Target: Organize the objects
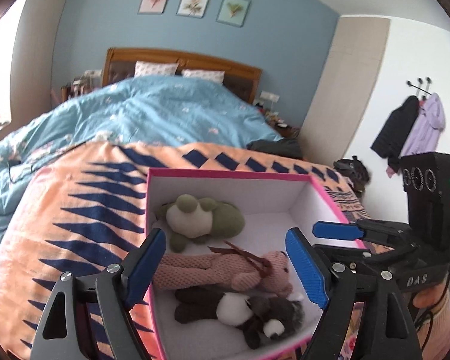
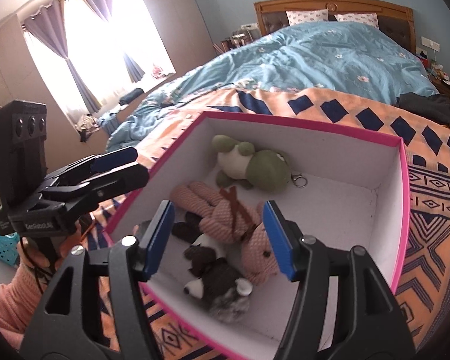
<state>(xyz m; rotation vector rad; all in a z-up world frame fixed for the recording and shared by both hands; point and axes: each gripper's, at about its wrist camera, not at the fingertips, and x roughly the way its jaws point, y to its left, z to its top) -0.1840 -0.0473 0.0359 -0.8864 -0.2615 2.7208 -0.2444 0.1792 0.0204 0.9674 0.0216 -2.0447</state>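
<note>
Box: we see a pink-rimmed cardboard box with white inside walls (image 1: 225, 193) (image 2: 330, 147) sitting open on an orange blanket with navy diamond patterning (image 1: 75, 198) (image 2: 429, 210), at the foot end of the bed.
Far end of box: a green and cream plush turtle (image 1: 204, 216) (image 2: 255, 166) lies against the wall farthest from us, a metal keyring clasp (image 2: 300, 180) resting on the box floor beside it.
Middle of box: a pink knitted plush bear with brown ribbon straps (image 1: 225, 270) (image 2: 237, 219) lies across the floor, just nearer than the turtle.
Near end of box: a dark brown and white plush dog (image 1: 243, 315) (image 2: 216, 273) lies touching the bear; its lower body looks tucked under the bear, though we cannot be sure.
Left gripper (image 1: 226, 267) (image 2: 117, 165): over the box's near end, blue-padded jaws wide apart with nothing between them; in the right wrist view it sits beside the box's left wall.
Right gripper (image 2: 219, 240) (image 1: 337, 229): above the box's near end, jaws spread apart and empty, framing the bear's head.
Beyond the box: a blue floral duvet (image 1: 153, 111) (image 2: 315, 57) covers the bed up to a wooden headboard (image 1: 180, 60) (image 2: 333, 6).
</note>
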